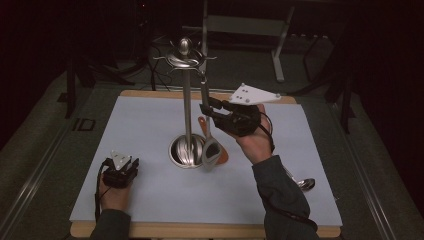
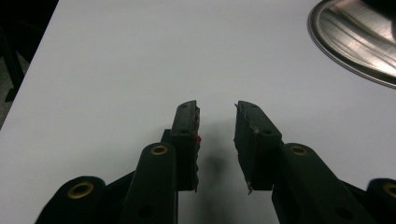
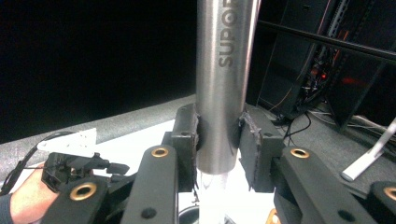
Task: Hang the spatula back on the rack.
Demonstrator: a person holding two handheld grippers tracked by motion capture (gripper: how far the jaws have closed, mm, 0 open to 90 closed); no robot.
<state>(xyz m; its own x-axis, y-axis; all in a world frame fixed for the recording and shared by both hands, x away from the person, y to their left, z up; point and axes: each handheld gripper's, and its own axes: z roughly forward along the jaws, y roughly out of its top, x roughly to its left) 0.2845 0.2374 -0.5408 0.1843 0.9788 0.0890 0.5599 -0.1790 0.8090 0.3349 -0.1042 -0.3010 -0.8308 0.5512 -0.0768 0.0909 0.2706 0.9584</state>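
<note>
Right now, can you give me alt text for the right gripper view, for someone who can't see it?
The right tongs grip a brushed steel utensil handle that stands upright between their black jaws, part of a brand name printed down it. Lower left, farther off, a hand holds the left tongs over the white table; dark equipment racks and cables stand behind.

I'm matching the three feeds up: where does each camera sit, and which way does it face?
High view: above the person's side, looking forward and down at the table; forearms and both grippers show.
Left gripper view: on the left gripper, looking low across the table; its open jaws show.
Right gripper view: on the right gripper, facing the handle between its jaws.
Shared: the left hand.
</note>
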